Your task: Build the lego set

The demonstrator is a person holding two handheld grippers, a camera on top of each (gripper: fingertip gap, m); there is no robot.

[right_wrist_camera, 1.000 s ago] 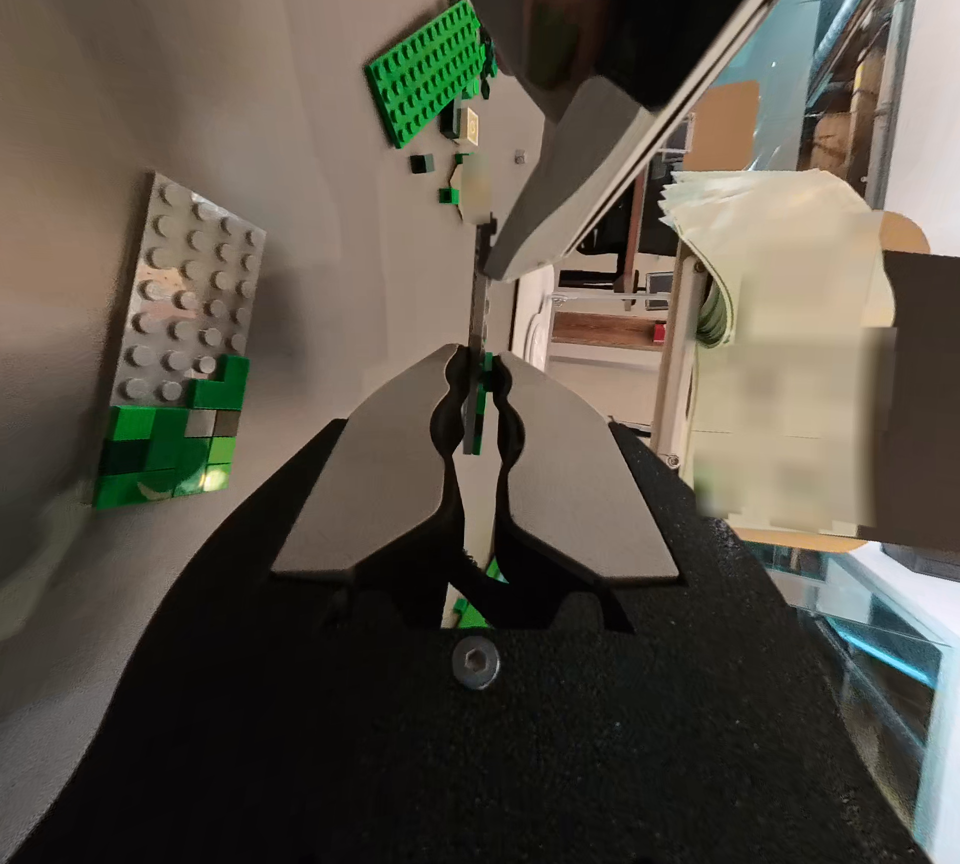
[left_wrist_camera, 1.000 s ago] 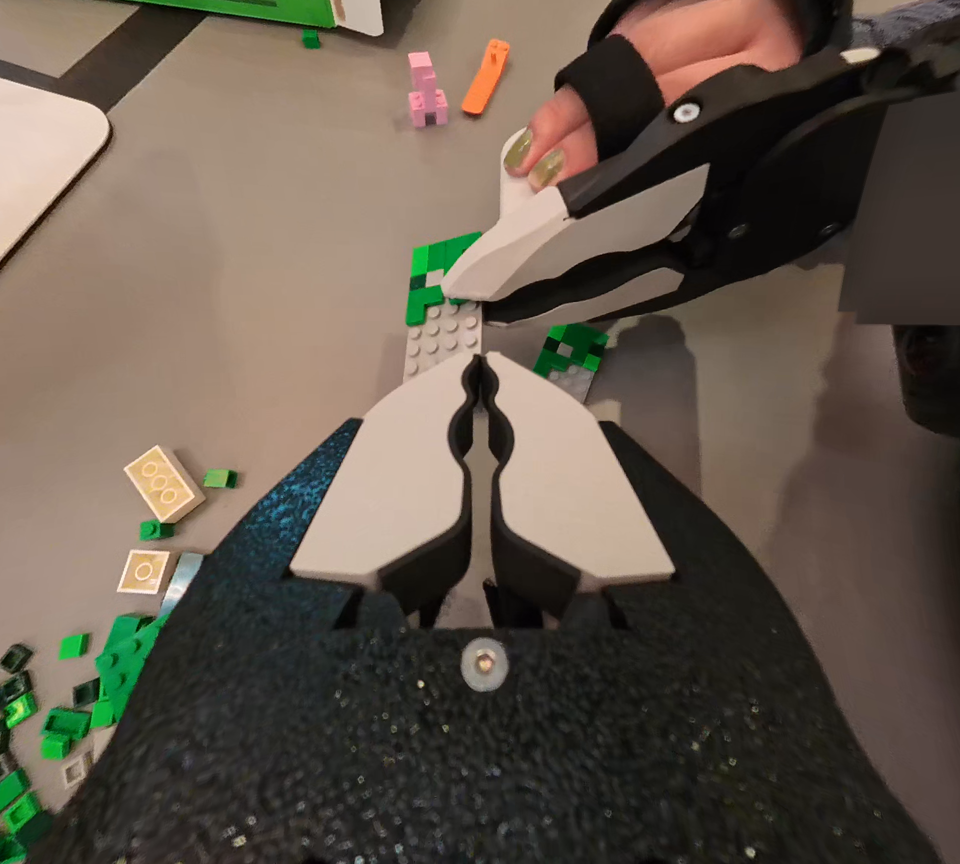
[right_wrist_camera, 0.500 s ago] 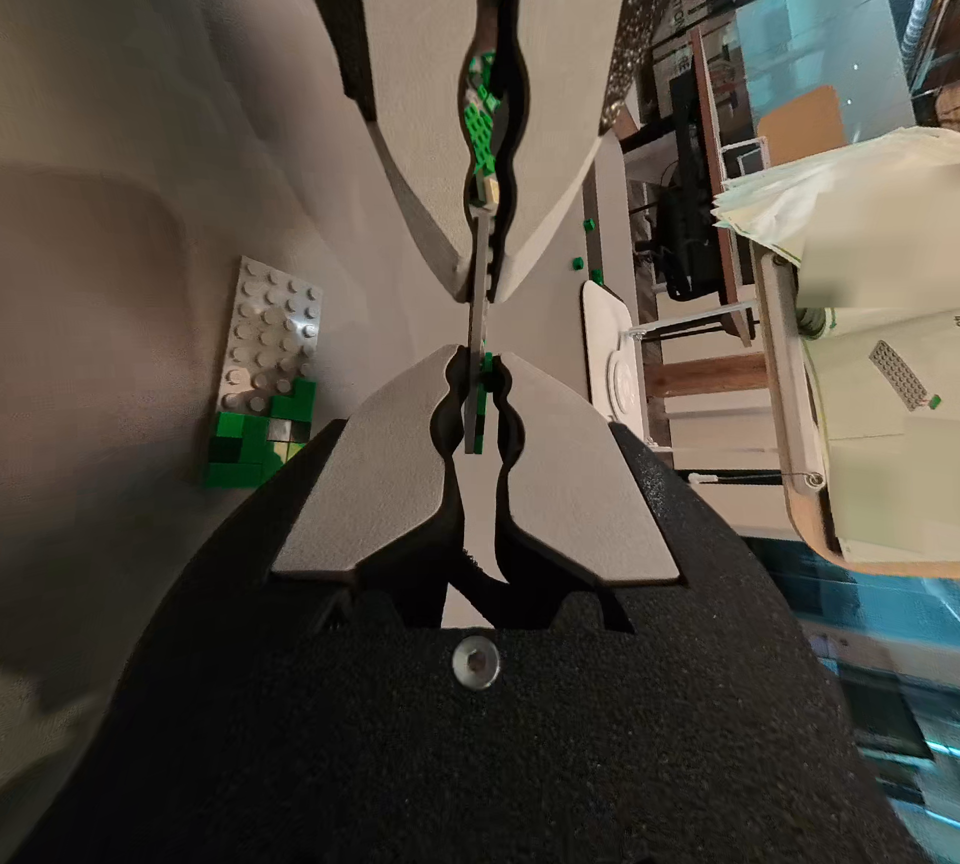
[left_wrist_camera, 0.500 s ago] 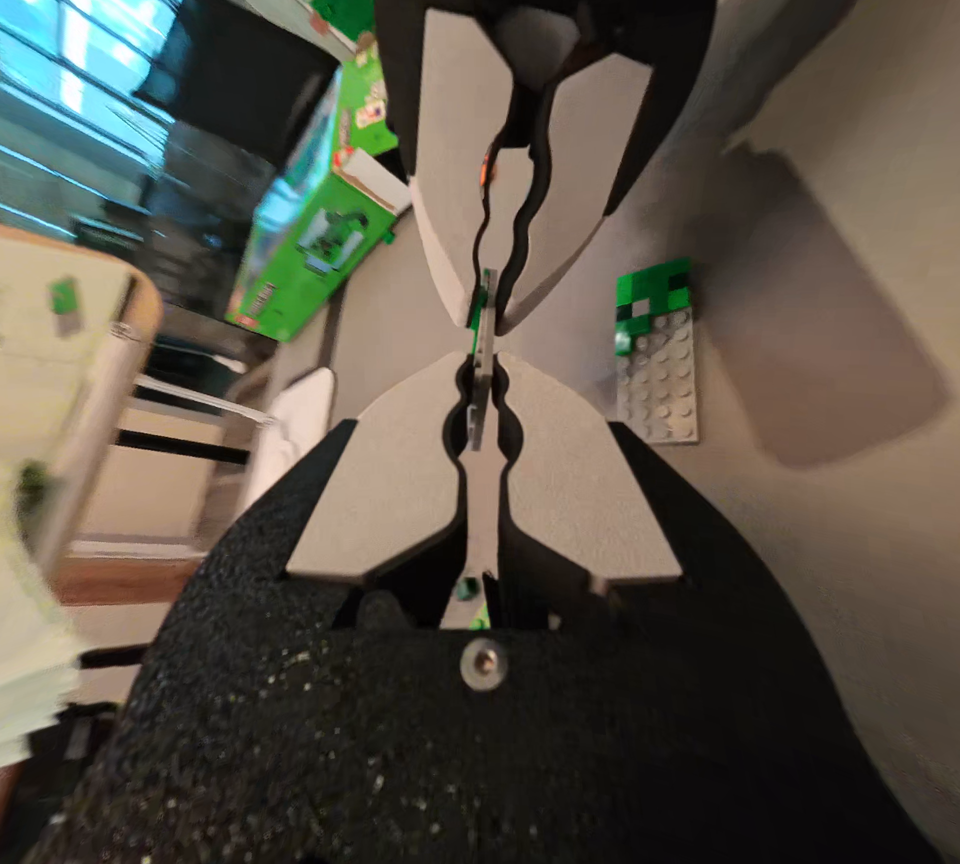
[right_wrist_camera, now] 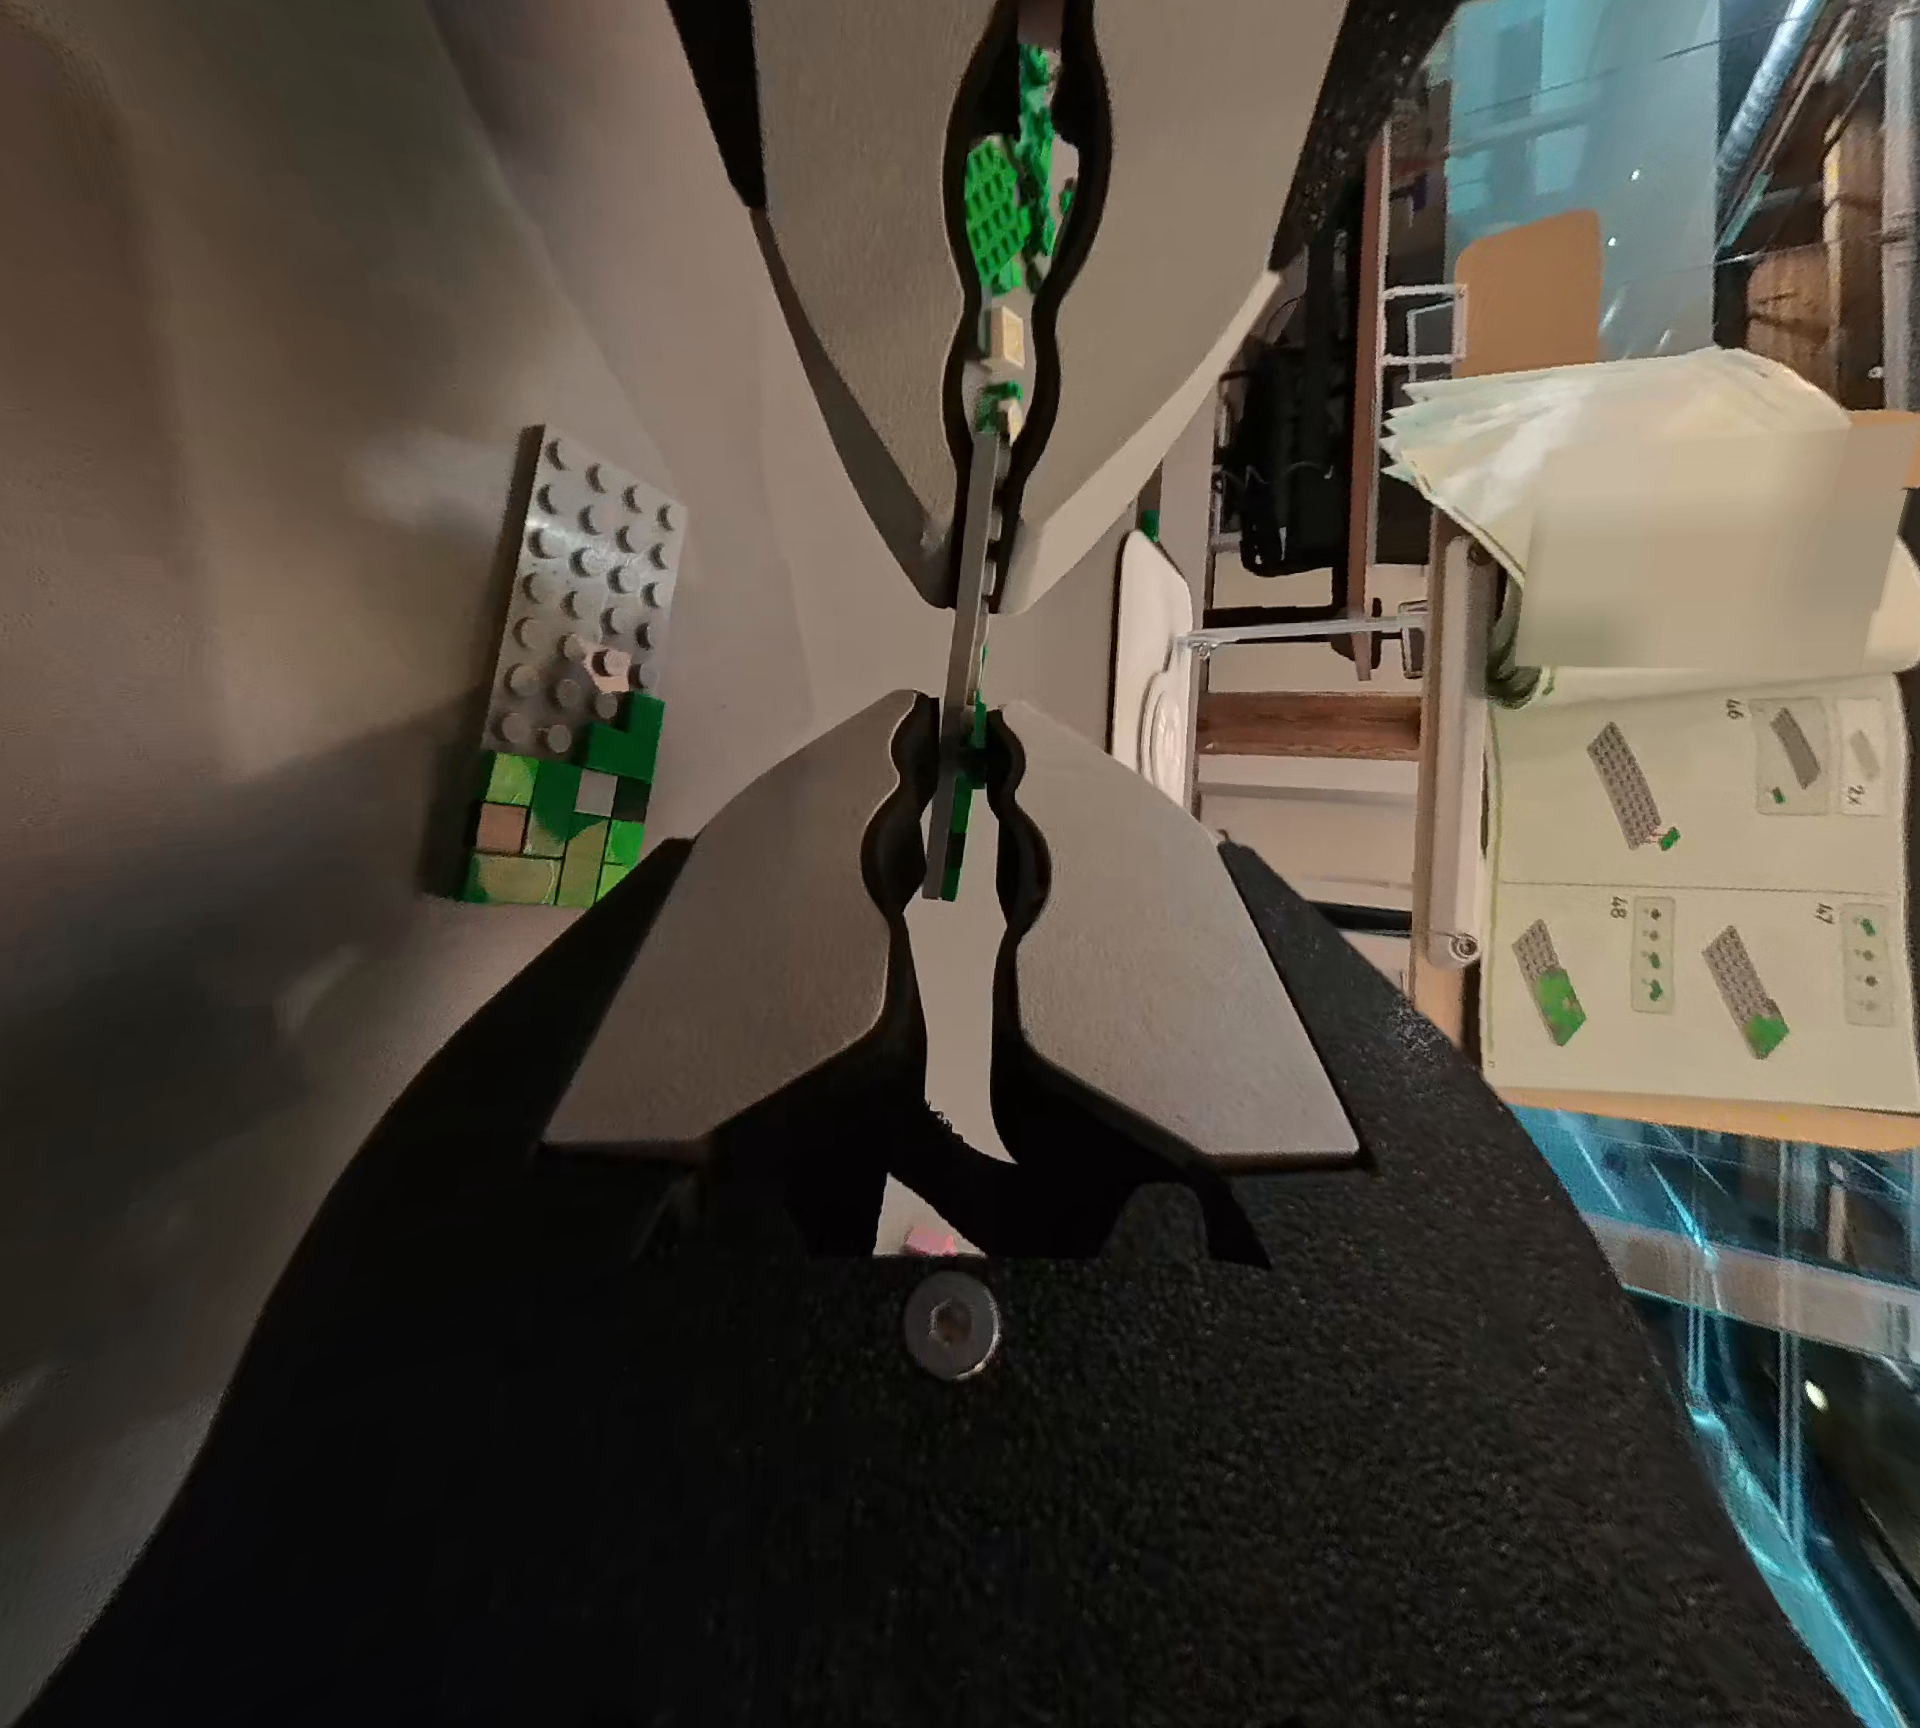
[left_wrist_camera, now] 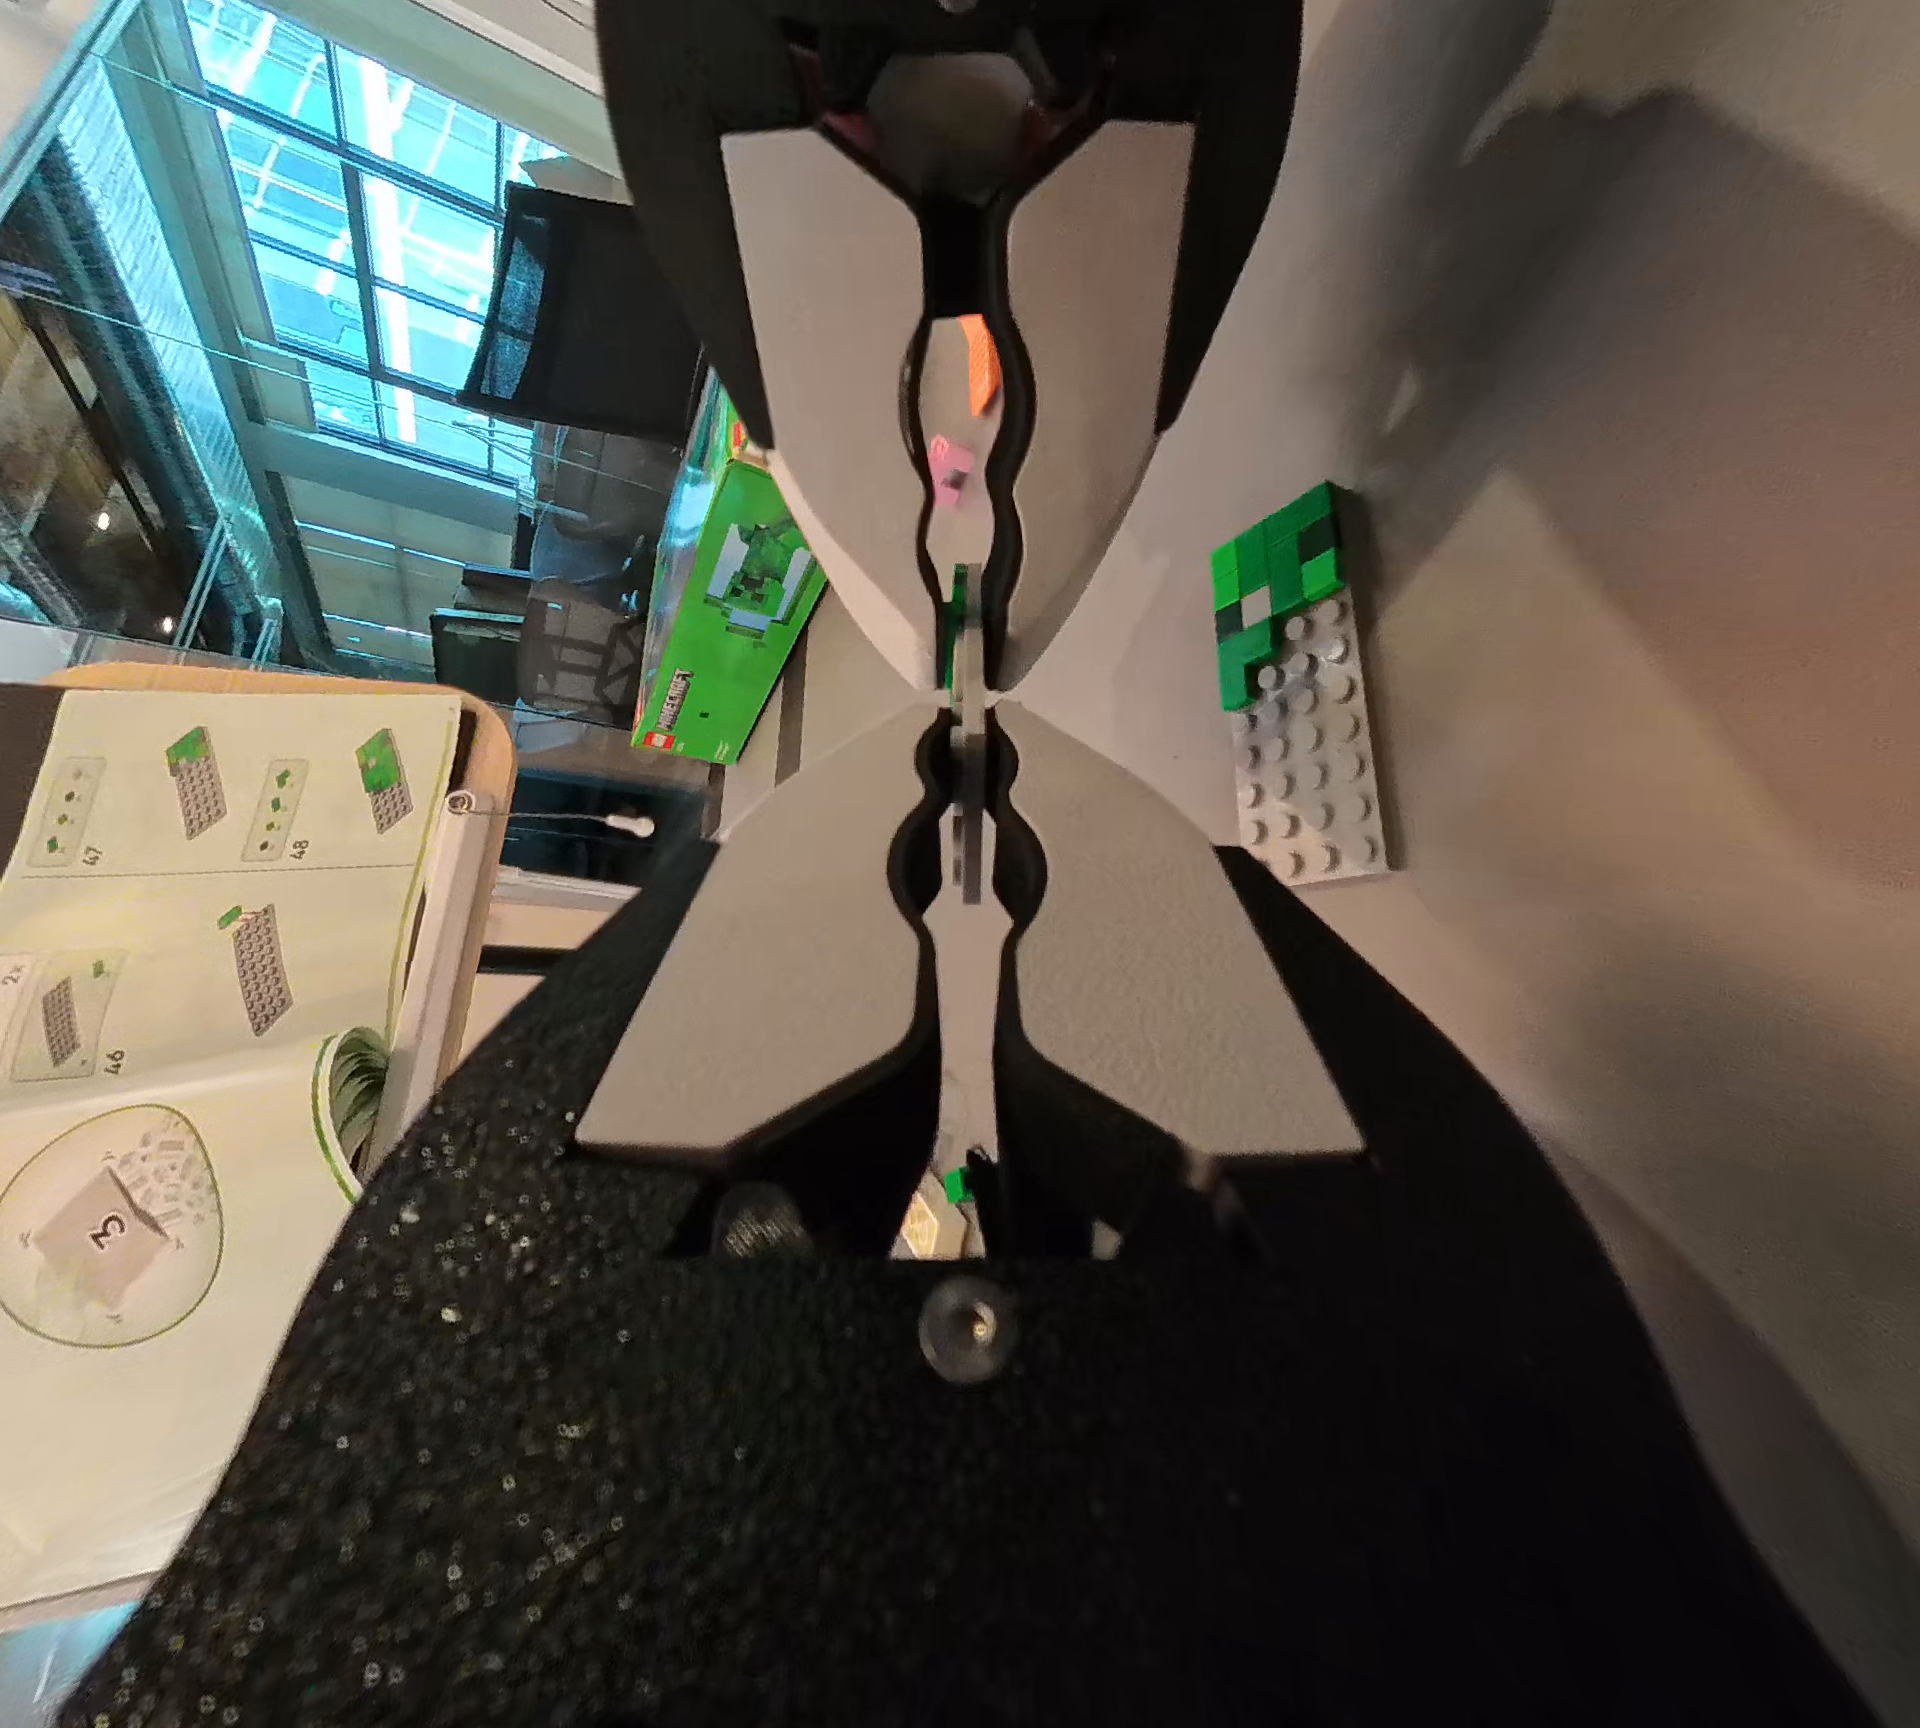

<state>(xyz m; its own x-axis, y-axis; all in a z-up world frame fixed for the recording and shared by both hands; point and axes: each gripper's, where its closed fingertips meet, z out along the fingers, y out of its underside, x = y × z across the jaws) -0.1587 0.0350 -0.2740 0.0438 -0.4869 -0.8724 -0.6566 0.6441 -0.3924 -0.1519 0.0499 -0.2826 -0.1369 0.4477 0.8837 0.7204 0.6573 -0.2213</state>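
Between the two opposed grippers, a thin gray plate (left_wrist_camera: 970,805) is held edge-on, clear of the table (left_wrist_camera: 1558,328). Left gripper (left_wrist_camera: 968,743) is closed on the plate's bare gray end; right gripper (right_wrist_camera: 961,743) is closed on the end carrying green tiles. Fingertips of both grippers nearly meet at the plate's middle. The plate's long axis runs in line with both sets of fingers, so each gripper sits directly beyond one end and neither is nearer.

Relative to the held plate, a second gray plate with green tiles (left_wrist_camera: 1304,691) lies flat on the table to one side, well apart, studs up. An open instruction booklet (left_wrist_camera: 197,930) stands on the opposite side. A green set box (left_wrist_camera: 727,629) sits beyond the right gripper in the left wrist view.

Judgement: any coming release or transfer depends on the double end grip; opening one gripper leaves the plate cantilevered from the other.
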